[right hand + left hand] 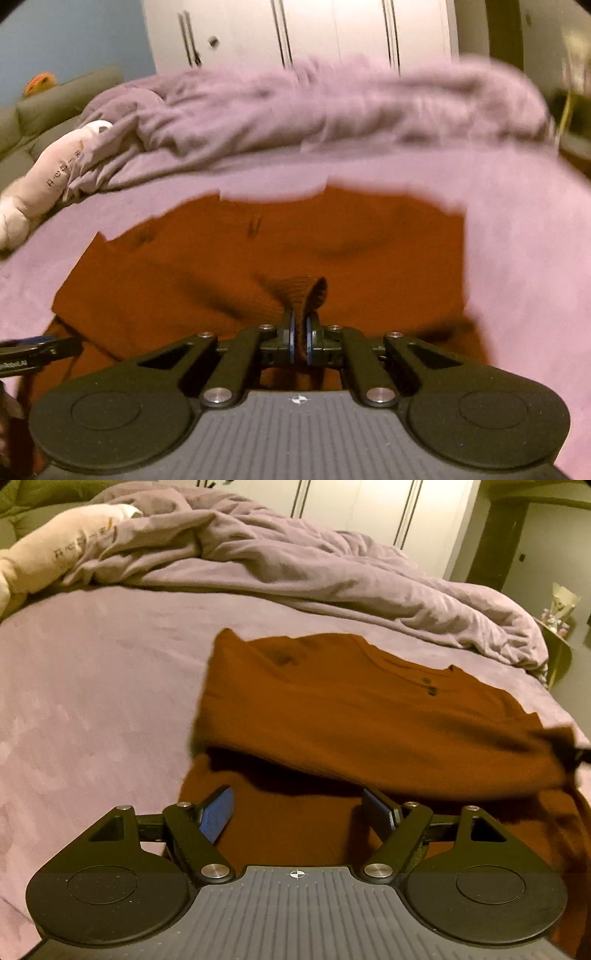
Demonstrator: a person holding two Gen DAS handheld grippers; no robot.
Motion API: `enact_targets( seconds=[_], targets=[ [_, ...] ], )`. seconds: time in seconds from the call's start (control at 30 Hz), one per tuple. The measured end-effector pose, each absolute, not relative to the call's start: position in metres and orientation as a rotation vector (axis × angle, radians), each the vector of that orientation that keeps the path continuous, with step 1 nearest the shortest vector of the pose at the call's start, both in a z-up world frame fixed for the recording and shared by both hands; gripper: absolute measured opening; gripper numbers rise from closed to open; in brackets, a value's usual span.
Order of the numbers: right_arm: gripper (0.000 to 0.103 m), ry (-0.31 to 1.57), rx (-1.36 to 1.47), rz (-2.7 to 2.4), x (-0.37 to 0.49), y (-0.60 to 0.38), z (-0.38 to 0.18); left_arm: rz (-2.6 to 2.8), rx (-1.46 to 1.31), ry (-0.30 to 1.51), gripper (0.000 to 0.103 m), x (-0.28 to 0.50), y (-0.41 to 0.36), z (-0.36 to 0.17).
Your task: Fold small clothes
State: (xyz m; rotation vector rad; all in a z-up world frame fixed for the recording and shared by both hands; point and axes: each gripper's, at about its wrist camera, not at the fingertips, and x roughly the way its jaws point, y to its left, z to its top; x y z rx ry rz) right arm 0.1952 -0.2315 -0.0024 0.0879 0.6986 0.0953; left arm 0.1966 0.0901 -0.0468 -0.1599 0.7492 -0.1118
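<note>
While the rust sweater (332, 716) lies half-folded, work remains
Right gripper (300, 341) pinches its hem; left gripper (299, 812) gapes wide, empty

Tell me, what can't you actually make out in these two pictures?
- Shirt: in the left view its near hem lies behind the left gripper; the right edge cuts it off.
- Right view: the blanket is blurred.
- The cloth's end is buried between the pads of the right gripper.
- Printing on the pillow: too small to read.
</note>
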Motion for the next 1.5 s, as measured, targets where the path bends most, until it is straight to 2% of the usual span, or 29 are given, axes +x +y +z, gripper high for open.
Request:
enact_targets(
  seconds=[0.17,0.6,0.77,0.87,0.93,1.1,1.23,1.33,1.43,1.47,1.5],
  targets=[
    [0.005,0.598,-0.128,-0.070,0.217,-0.245,0.015,-0.071,-0.125,0.742,0.082,0.212,0.086,-0.048],
    [0.006,0.748,-0.008,-0.060,0.262,-0.284,-0.028,0.011,-0.144,0.766,0.080,0.226,0.091,-0.055],
    [0.006,0.758,-0.077,-0.267,0.257,-0.292,-0.035,-0.024,-0.180,0.734,0.080,0.207,0.101,-0.034],
    [0.006,0.678,-0.004,-0.216,0.244,-0.288,-0.019,-0.104,-0.205,0.624,0.092,0.197,0.098,-0.007],
    [0.006,0.658,-0.002,-0.101,0.245,-0.262,-0.016,-0.133,-0.217,0.589,0.094,0.205,0.088,0.001],
    [0.006,0.623,-0.064,0.165,0.257,-0.179,-0.027,-0.131,-0.295,0.668,0.093,0.255,0.062,-0.024],
    [0.006,0.619,-0.207,0.187,0.267,-0.148,-0.046,-0.077,-0.182,0.727,0.091,0.283,0.043,-0.053],
    [0.006,0.639,-0.290,0.112,0.274,-0.167,-0.059,-0.070,-0.042,0.725,0.092,0.287,0.037,-0.063],
    [0.006,0.708,-0.224,-0.071,0.282,-0.221,-0.065,-0.095,-0.030,0.718,0.092,0.282,0.047,-0.064],
    [0.000,0.704,-0.203,-0.112,0.281,-0.238,-0.065,-0.099,-0.029,0.716,0.092,0.278,0.050,-0.063],
    [0.000,0.700,-0.208,-0.160,0.277,-0.254,-0.066,-0.099,-0.025,0.714,0.091,0.273,0.052,-0.060]
  ],
)
